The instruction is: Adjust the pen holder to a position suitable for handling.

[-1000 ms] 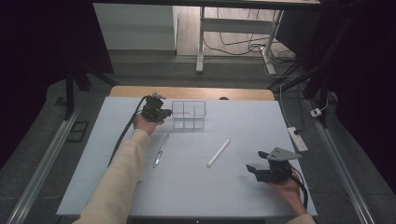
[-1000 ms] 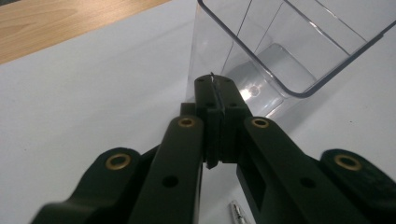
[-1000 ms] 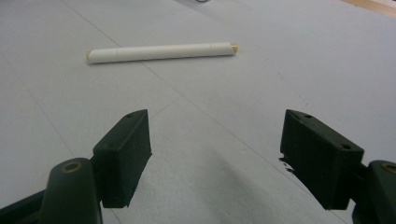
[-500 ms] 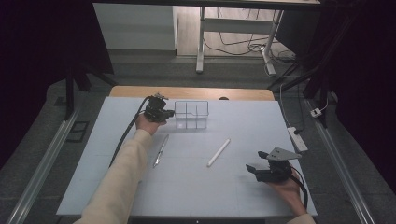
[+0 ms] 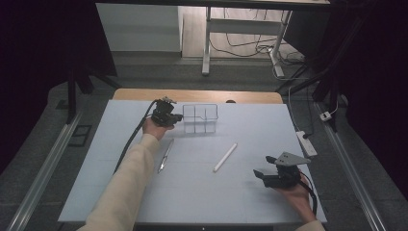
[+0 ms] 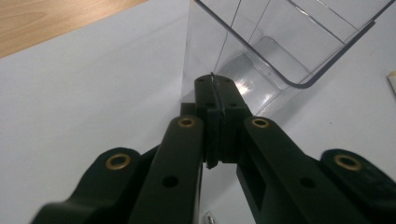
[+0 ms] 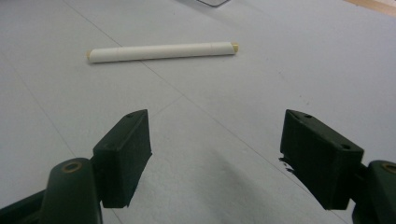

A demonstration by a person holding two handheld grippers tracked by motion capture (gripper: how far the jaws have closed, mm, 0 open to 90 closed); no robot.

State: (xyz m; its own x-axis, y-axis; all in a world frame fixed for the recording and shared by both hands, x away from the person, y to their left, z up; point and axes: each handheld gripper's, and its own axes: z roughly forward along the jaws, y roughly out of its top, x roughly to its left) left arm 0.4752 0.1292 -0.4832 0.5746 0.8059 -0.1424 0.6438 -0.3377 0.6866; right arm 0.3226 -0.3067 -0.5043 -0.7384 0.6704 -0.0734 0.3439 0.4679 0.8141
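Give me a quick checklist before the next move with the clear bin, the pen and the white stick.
1. Left tongs shut on the bin wall: ok, the wall edge sits between the pads.
2. Bin upright on the table: ok.
3. Right tongs open: ok, nothing between them.
4. White stick ahead of the right tongs, free on the table: ok.
5. Pen lying free near the left forearm: ok.
6. Bin compartments empty: cannot tell for all.
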